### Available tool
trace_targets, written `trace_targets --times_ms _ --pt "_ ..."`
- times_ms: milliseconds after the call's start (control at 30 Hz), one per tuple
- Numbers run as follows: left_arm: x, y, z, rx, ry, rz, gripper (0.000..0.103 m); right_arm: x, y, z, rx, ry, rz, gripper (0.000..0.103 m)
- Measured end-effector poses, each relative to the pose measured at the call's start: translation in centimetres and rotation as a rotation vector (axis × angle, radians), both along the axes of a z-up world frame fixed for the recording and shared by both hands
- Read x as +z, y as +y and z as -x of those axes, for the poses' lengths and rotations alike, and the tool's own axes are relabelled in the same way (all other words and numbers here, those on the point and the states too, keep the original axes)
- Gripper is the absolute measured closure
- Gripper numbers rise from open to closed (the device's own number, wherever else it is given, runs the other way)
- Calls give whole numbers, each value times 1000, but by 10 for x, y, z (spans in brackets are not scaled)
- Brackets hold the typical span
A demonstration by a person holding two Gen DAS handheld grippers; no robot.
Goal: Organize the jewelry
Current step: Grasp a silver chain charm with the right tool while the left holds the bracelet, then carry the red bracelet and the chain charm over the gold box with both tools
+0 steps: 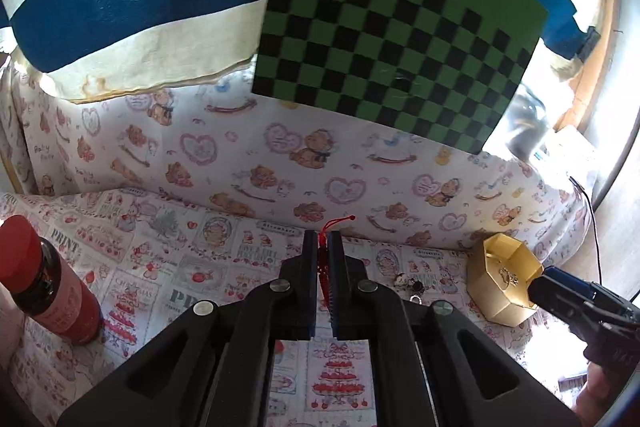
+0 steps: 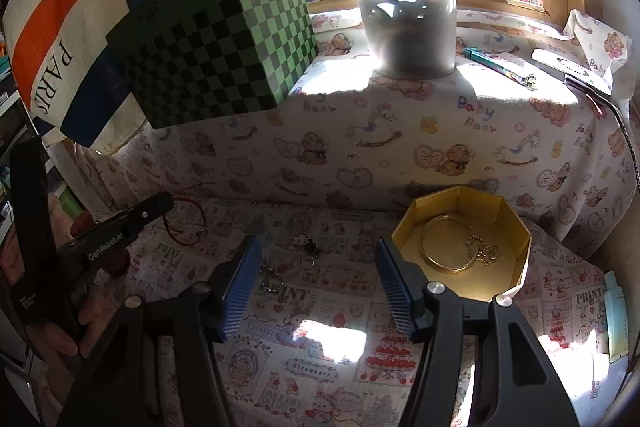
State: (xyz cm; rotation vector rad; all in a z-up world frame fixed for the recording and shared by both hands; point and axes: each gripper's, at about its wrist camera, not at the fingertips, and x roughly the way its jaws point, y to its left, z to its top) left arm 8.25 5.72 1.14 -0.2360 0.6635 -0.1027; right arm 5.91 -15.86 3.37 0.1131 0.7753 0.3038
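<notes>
Red bracelet pinched, gold box waiting

The left gripper (image 1: 322,247) is squeezed tight on a red string bracelet (image 1: 323,273), held up over the printed cloth (image 1: 160,259). In the middle, small keyrings (image 2: 274,277) lie on the cloth. The right gripper (image 2: 318,259) has its claws apart with nothing between them. To the right sits the open gold box (image 2: 516,247) with a gold bangle (image 2: 448,249) and a gold chain (image 2: 484,251) inside.

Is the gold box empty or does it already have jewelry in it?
Not empty. The gold box is open-topped, and a gold bangle and a gold chain lie on its floor.
</notes>
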Motion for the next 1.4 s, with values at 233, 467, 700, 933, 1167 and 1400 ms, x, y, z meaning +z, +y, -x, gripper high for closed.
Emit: trace_targets --times_ms 233,467,700,933,1167,1400 --pt "11 2 10 17 28 -98 99 -46 63 -30 70 148 33 75" --pt "13 11 10 106 20 -147 99 -71 93 -54 41 194 120 83" --pt "12 18 8 143 -10 -161 99 -79 95 -57 43 201 130 95" --pt "30 5 27 100 -99 -140 99 -56 57 -13 57 121 136 97" --pt "49 -19 60 22 -288 -54 99 -22 -3 31 43 -52 72 97" --pt "36 -51 55 -66 -251 -96 99 -8 -65 36 -49 -127 -40 97"
